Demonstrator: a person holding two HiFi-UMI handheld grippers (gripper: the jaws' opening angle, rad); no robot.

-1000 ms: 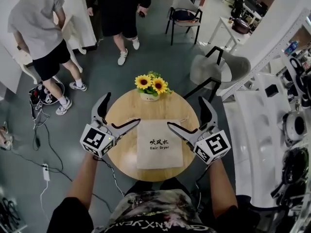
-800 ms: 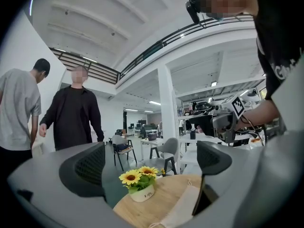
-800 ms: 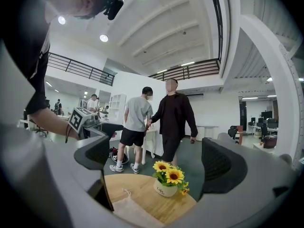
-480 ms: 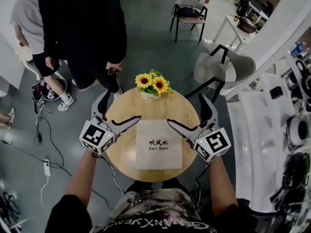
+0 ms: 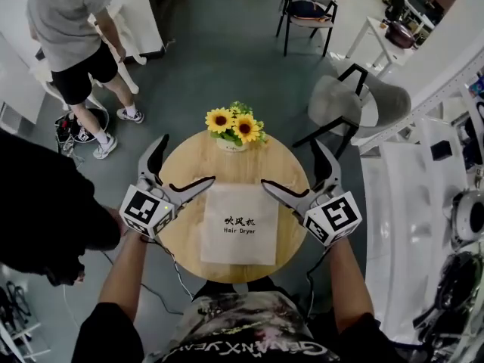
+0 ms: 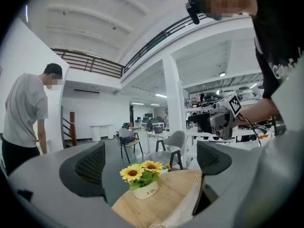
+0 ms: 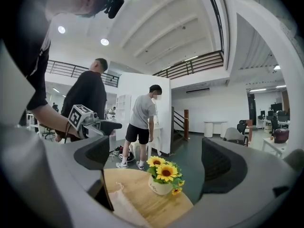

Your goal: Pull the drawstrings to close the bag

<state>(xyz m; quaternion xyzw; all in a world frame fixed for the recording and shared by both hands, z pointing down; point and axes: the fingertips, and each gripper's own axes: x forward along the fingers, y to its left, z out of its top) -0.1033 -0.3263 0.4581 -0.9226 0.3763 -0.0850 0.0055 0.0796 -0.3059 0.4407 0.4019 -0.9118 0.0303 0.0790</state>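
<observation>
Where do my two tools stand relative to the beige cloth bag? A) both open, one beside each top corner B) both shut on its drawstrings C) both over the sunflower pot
A: the left tool and right tool have jaws wide apart, flanking the top corners of the beige cloth bag lying flat on the round wooden table.

The person in black [image 5: 38, 218] is moving away from the far side of the tabletop [image 5: 265, 161] to the head view's left edge, near the left gripper [image 5: 187, 159], uncovering the person in grey [image 5: 72, 29].
</observation>
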